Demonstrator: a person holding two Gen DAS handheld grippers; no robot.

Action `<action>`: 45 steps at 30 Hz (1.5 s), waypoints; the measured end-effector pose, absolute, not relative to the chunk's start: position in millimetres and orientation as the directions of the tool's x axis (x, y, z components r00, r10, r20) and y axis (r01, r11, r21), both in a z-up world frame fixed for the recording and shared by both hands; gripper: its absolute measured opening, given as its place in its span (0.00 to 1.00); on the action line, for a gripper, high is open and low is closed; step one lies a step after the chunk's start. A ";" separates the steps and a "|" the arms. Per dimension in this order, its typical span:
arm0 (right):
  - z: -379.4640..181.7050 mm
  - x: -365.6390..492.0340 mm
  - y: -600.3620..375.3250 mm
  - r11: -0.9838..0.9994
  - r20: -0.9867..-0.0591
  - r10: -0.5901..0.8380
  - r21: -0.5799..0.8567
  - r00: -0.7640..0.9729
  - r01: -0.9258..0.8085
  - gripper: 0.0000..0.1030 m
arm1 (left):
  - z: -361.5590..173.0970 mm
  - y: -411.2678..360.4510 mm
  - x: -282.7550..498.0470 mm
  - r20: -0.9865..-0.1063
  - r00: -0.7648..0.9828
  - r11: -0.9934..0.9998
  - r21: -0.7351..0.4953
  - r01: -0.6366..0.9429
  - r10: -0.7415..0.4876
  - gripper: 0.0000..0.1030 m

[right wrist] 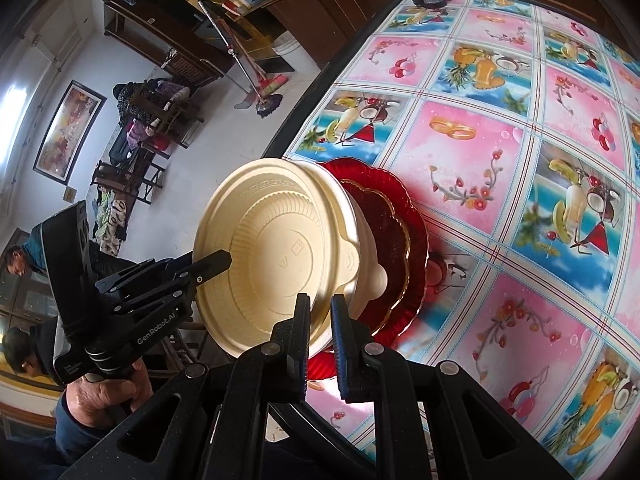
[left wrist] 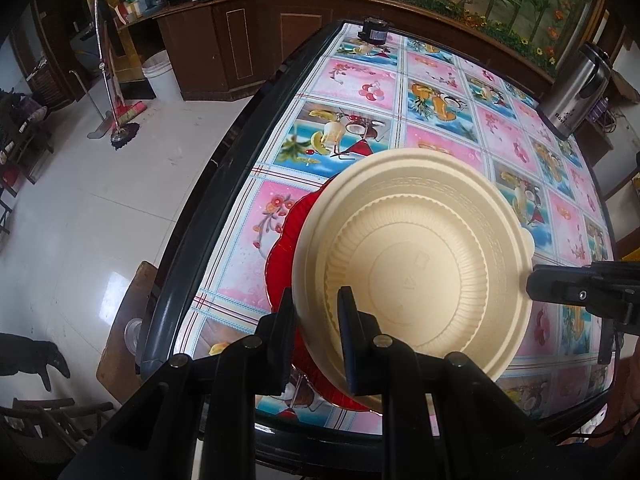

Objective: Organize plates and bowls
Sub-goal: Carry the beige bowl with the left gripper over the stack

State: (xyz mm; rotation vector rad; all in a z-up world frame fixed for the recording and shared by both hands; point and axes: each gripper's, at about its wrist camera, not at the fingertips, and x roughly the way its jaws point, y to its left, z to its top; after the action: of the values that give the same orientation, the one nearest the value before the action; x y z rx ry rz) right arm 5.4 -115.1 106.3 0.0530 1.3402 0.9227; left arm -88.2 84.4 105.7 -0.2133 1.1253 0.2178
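A cream plastic bowl (left wrist: pixel 412 264) sits above a red scalloped plate (left wrist: pixel 284 256) on the patterned table. My left gripper (left wrist: pixel 318 344) is shut on the bowl's near rim, one finger inside and one outside. My right gripper (right wrist: pixel 320 344) is shut on the opposite rim of the cream bowl (right wrist: pixel 276 256); a second cream bowl (right wrist: pixel 368 256) seems nested under it, over the red plate (right wrist: pixel 396 240). Each gripper shows in the other's view: the right gripper (left wrist: pixel 560 288) at the bowl's right rim, the left gripper (right wrist: pixel 216 264) at its left rim.
The table (left wrist: pixel 440 92) has a pink-and-blue fruit-print cloth and a dark raised edge (left wrist: pixel 208 208). A steel thermos (left wrist: pixel 576 92) stands at the far right, a small black device (left wrist: pixel 374 30) at the far edge. A stool (left wrist: pixel 124 320) stands left of the table.
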 end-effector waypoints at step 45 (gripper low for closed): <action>113.0 2.7 -115.1 0.650 -0.801 0.597 0.514 -0.043 -0.560 0.13 | 106.6 72.2 -78.6 -0.888 0.440 0.964 0.012 -0.265 0.132 0.19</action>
State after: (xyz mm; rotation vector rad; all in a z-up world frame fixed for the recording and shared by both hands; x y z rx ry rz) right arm 2.7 -115.1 113.0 0.0349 1.3160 0.9344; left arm -78.6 72.2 106.6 -0.1359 1.0885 0.2478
